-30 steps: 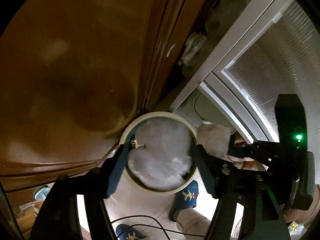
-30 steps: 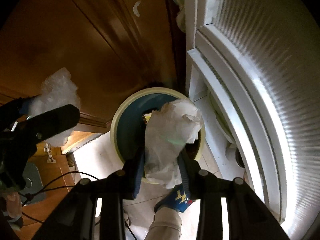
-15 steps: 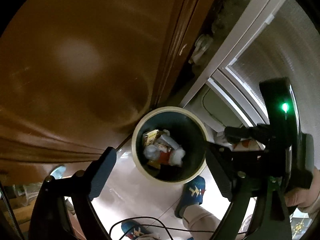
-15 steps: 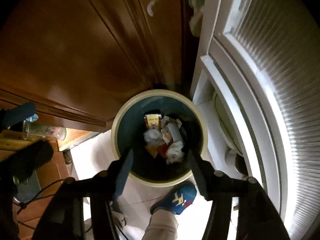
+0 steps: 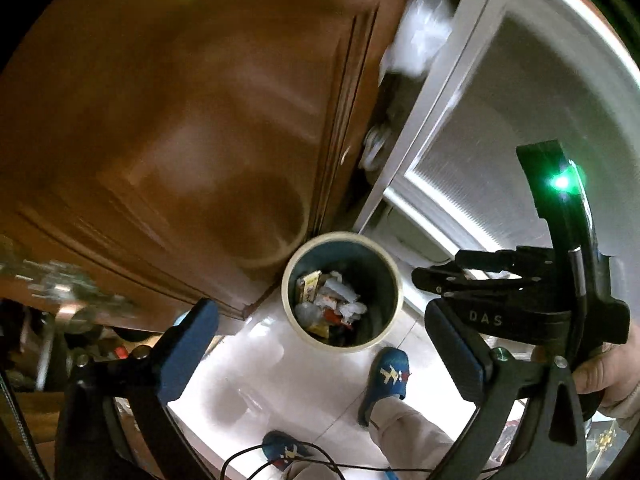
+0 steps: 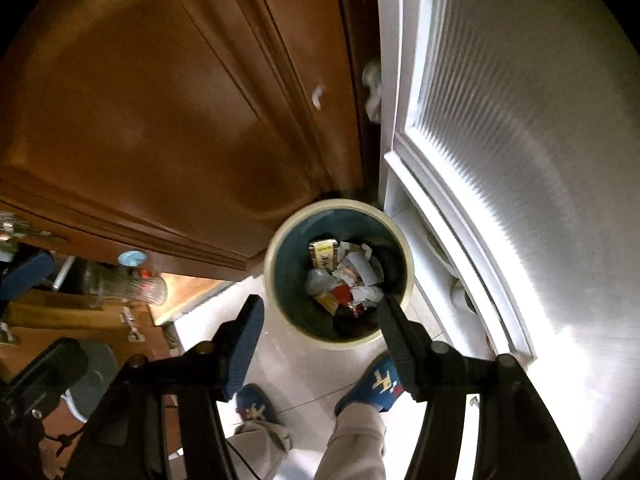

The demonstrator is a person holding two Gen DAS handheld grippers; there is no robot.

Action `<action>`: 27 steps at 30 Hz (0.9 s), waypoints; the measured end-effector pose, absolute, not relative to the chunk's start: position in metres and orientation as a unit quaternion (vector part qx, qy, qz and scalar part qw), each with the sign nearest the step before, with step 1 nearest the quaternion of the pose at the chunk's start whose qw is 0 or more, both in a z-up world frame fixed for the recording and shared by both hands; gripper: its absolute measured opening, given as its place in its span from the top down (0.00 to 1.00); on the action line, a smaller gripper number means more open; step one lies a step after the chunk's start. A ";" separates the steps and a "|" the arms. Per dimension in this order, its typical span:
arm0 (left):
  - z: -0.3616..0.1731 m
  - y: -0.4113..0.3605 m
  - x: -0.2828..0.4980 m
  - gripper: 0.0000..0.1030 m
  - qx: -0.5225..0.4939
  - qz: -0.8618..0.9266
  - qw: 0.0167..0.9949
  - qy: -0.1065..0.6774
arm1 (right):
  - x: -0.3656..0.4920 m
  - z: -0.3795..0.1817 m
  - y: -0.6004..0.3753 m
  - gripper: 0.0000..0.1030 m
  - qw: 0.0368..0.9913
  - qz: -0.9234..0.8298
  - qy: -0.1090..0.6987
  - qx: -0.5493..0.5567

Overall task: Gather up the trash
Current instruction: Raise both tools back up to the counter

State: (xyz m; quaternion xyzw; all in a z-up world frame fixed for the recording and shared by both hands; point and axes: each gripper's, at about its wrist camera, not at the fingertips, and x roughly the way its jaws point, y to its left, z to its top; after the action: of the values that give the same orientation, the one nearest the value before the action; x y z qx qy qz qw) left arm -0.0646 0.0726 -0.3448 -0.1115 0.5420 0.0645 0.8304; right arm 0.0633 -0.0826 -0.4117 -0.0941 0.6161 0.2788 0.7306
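A round trash bin (image 5: 384,268) with a cream rim and dark blue inside stands on the white floor in a corner; it also shows in the right wrist view (image 6: 280,264). Crumpled white paper and wrappers (image 5: 332,300) lie inside it, seen too in the right wrist view (image 6: 344,276). My left gripper (image 5: 320,344) is open and empty, high above the bin. My right gripper (image 6: 320,328) is open and empty, also above the bin. The right gripper's body (image 5: 520,280) shows at the right of the left wrist view.
A brown wooden door (image 5: 180,120) rises left of the bin, a white frosted-glass door (image 6: 500,140) right of it. The person's blue slippers (image 6: 380,380) stand on the floor beside the bin. A glass jar (image 6: 124,284) and cluttered wooden furniture lie at the left.
Both grippers opened and dropped their crumpled white papers into the bin. Both have since risen, so the bin looks smaller.
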 end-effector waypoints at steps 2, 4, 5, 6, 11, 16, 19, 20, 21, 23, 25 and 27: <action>-0.314 0.074 -0.070 0.01 -0.109 0.059 0.838 0.531 | 0.057 -0.385 -0.085 0.41 0.736 0.280 0.611 -0.082; -0.288 0.075 -0.073 0.01 -0.115 0.045 0.845 0.520 | 0.050 -0.354 -0.088 0.34 0.745 0.281 0.601 -0.071; -0.273 0.076 -0.074 0.01 -0.119 0.036 0.849 0.514 | 0.047 -0.341 -0.088 0.31 0.748 0.283 0.596 -0.067; -0.257 0.077 -0.075 0.01 -0.120 0.028 0.853 0.507 | 0.044 -0.326 -0.089 0.31 0.753 0.284 0.591 -0.062; -0.190 0.080 -0.074 0.01 -0.104 0.015 0.876 0.470 | 0.028 -0.244 -0.100 0.31 0.786 0.283 0.548 -0.046; -0.124 0.083 -0.067 0.01 -0.082 0.005 0.902 0.424 | 0.014 -0.167 -0.116 0.31 0.831 0.273 0.482 -0.045; -0.094 0.079 -0.057 0.01 -0.067 0.002 0.910 0.410 | 0.011 -0.132 -0.125 0.31 0.855 0.259 0.447 -0.050; -0.082 0.079 -0.053 0.01 -0.065 -0.001 0.914 0.401 | 0.011 -0.122 -0.129 0.31 0.862 0.254 0.436 -0.052; -0.072 0.081 -0.052 0.01 -0.064 -0.002 0.916 0.397 | 0.011 -0.112 -0.132 0.31 0.868 0.250 0.427 -0.054; -0.048 0.080 -0.045 0.01 -0.059 -0.003 0.922 0.382 | 0.013 -0.089 -0.139 0.31 0.880 0.242 0.404 -0.062; -0.027 0.079 -0.035 0.01 -0.051 -0.001 0.929 0.367 | 0.018 -0.069 -0.145 0.31 0.889 0.233 0.386 -0.076; -0.006 0.076 -0.025 0.01 -0.046 -0.002 0.932 0.359 | 0.025 -0.049 -0.150 0.31 0.898 0.228 0.367 -0.088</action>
State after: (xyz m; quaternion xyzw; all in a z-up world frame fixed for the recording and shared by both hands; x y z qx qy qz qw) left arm -0.0252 0.0759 -0.0061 -0.0460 0.3589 -0.0017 0.9322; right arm 0.0253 -0.1498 -0.0488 -0.0882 0.3668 0.2278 0.8976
